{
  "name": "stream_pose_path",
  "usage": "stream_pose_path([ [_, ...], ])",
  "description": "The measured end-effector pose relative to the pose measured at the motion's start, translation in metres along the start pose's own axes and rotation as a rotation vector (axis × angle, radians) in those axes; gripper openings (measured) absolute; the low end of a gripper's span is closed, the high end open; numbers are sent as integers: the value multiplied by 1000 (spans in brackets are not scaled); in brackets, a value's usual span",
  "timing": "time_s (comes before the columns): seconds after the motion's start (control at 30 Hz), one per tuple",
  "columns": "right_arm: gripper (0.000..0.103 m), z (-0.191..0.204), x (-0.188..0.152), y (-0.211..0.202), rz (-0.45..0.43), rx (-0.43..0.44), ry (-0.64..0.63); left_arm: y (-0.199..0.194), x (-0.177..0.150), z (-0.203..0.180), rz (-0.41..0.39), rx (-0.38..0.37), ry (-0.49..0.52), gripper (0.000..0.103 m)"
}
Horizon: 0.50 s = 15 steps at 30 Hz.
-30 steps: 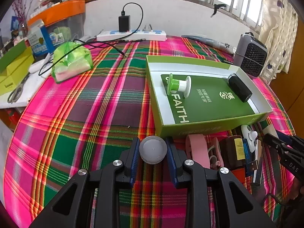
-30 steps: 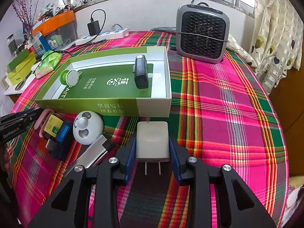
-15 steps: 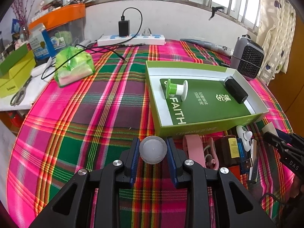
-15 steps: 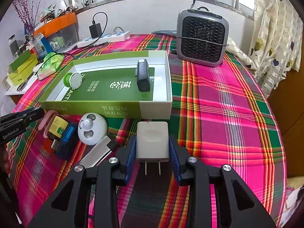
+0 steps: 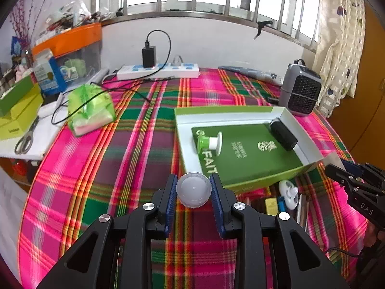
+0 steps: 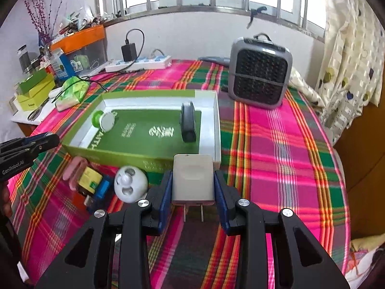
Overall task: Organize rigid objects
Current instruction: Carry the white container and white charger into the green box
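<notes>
My left gripper [image 5: 193,187] is shut on a round translucent white cap [image 5: 194,189], held above the plaid cloth in front of the green box's [image 5: 269,182] near left corner. My right gripper [image 6: 193,185] is shut on a white plug charger [image 6: 193,183], prongs toward me, held near the box's [image 6: 120,155] front right corner. In the box lie a green-and-white spool [image 5: 209,142] and a black block [image 5: 283,134]. Both also show in the right wrist view: spool [image 6: 104,120], block [image 6: 188,122].
Loose items lie in front of the box: a white round gadget [image 6: 130,184], a pink clip [image 6: 75,171], a yellow-labelled item [image 6: 90,180], a blue item [image 6: 102,188]. A grey heater [image 6: 259,73] stands behind right. A green bag [image 5: 90,109], cables and power strip [image 5: 158,71] lie far left.
Both grippers have risen and drawn back a little, each still holding its object. The box and loose items look lower and farther in both views.
</notes>
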State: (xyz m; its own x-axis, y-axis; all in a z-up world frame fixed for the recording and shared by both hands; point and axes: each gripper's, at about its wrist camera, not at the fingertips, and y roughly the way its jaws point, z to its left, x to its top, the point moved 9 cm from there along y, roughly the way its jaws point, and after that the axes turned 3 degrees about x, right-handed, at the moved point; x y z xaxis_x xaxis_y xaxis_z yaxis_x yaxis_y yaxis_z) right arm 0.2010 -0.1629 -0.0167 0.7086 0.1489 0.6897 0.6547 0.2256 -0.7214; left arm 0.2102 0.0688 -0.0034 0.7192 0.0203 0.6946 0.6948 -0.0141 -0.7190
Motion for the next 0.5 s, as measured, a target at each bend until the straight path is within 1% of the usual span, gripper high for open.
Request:
stream_pose_path([
  [0.27,35,10,27,6,-9,38,-27,5,20,-11,-10,-28,27,27],
  [0.5,35,17,49,26,19,64,-61,20,27,-17,12,-47,30,27],
])
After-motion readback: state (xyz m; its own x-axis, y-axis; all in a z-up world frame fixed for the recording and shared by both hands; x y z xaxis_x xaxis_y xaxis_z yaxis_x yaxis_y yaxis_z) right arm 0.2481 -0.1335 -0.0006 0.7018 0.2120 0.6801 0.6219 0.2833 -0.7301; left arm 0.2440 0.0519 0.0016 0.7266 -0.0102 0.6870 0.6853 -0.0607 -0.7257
